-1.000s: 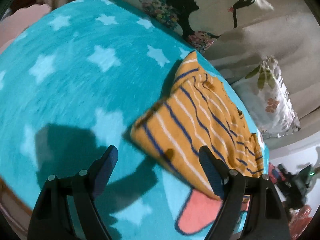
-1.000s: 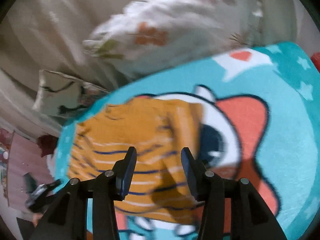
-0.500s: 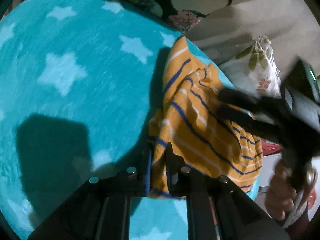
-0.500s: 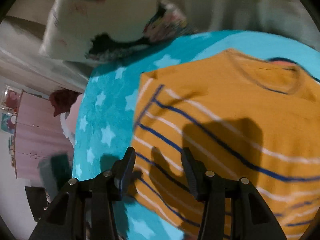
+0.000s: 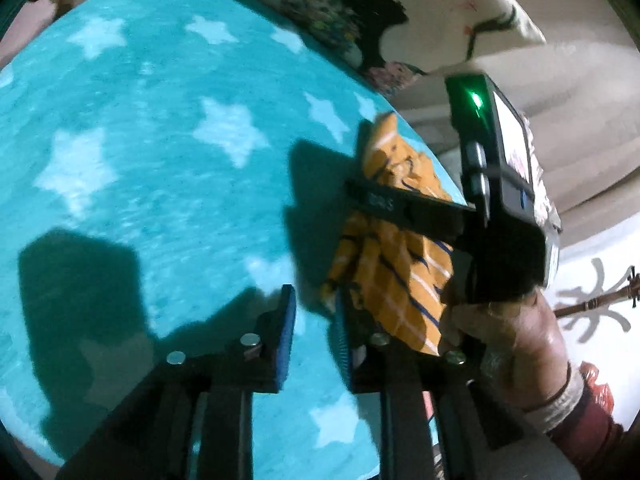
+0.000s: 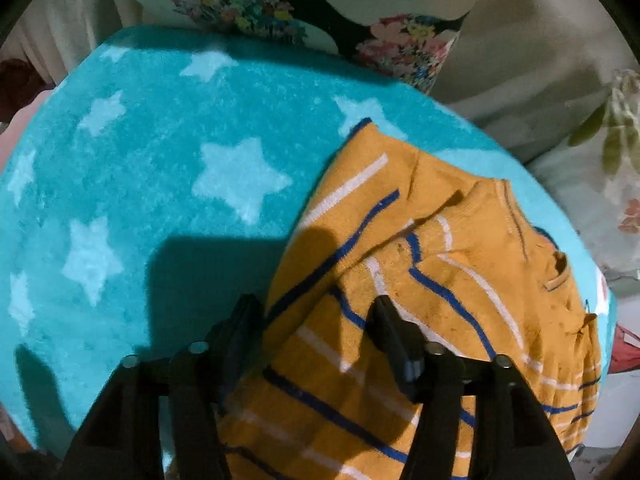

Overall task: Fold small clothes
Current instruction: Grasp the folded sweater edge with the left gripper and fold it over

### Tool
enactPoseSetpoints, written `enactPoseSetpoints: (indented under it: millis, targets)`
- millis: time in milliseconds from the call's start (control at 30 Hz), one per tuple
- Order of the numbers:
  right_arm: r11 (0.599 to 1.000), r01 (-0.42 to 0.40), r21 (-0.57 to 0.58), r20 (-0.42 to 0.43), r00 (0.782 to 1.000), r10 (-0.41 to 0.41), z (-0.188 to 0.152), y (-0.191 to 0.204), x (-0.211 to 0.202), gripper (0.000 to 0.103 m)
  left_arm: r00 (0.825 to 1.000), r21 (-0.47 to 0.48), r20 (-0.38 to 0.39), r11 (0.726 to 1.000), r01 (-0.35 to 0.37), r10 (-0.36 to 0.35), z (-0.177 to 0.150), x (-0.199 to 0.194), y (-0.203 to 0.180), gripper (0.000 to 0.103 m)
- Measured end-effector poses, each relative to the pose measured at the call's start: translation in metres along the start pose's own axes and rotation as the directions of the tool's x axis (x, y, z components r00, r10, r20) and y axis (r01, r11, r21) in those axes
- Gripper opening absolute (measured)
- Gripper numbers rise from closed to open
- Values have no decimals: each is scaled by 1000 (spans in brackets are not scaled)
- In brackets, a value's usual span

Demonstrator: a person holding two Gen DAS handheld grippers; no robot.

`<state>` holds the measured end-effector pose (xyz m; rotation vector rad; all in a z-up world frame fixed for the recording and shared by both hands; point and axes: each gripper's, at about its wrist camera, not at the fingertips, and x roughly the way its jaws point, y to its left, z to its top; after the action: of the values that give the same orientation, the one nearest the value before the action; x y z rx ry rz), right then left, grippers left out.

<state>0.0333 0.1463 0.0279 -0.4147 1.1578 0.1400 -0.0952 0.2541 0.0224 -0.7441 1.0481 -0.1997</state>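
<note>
Dim, harshly lit from above; hard black shadows on blanket (image 5: 160, 160); motion blur; fisheye-bent, dark-vignetted edges.

The left gripper (image 5: 314, 334) has let go of the striped shirt (image 5: 394, 280); the right gripper (image 6: 316, 328) has been closing over it.

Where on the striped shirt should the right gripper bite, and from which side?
On the striped shirt's left side edge, the border lying over the star blanket. Probably come from above, one finger on each side of that border: the right gripper is open and straddles it. The edge is a free, flat border; further in, the cloth bunches.
</note>
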Motion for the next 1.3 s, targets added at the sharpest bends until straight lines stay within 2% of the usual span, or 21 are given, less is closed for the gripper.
enactPoseSetpoints:
  millis: [67,100,133,200,267,333,500,567,667,800,967,1033,1067,1133,1167,1233,1300]
  targets:
    - [1000,14,-16,18,1000,-14,-5,-1,-2,28,1000,-16,10,1000,-10,10,1,-4,2,24]
    - [1000,-3,-11,27,1000,4,-6,-5,-3,22,1000,-18,14,1000,-16,16,0,-5,2,24]
    - [999,-37,6,33,999,37,-7,-11,-5,20,999,-19,20,999,-27,27,0,-9,-1,24]
    - [985,-156,74,61,987,151,-11,-38,-17,17,999,-16,38,999,-37,37,0,-13,-8,24]
    - [952,-268,147,96,962,256,-7,-62,-29,16,997,-7,58,999,-48,48,-1,-16,-19,27]
    - [903,-378,203,161,923,350,-16,-99,-47,16,995,8,82,998,-63,62,-1,-17,-38,32]
    - [811,-508,290,294,854,429,-64,-196,-83,16,992,68,99,994,-83,76,-11,0,-95,35]
    - [784,-523,334,333,844,421,-92,-241,-89,16,993,94,93,992,-85,76,-19,10,-118,35]
    - [760,-523,386,370,842,392,-132,-294,-88,16,996,122,64,990,-72,65,-36,31,-151,35]
    - [688,-532,493,370,845,387,-185,-362,-62,16,998,200,12,977,-68,67,-63,61,-197,35]
    - [566,-574,592,352,816,459,-231,-411,-3,22,994,291,-37,953,-84,99,-88,96,-243,39]
    - [485,-611,626,390,784,483,-250,-426,4,32,991,316,-52,943,-101,123,-93,108,-254,41]
    - [466,-613,638,404,782,475,-257,-436,0,39,989,326,-57,939,-110,136,-95,113,-259,41]
    - [471,-613,634,430,786,443,-263,-445,-15,39,986,332,-63,935,-125,154,-99,120,-264,42]
    - [484,-618,619,447,785,429,-263,-447,-25,40,985,330,-64,935,-128,157,-100,122,-263,42]
    - [512,-633,581,466,774,428,-256,-442,-37,49,984,318,-67,938,-135,164,-103,125,-263,43]
    - [557,-638,531,460,770,443,-247,-426,-43,49,982,309,-65,939,-150,178,-103,129,-265,44]
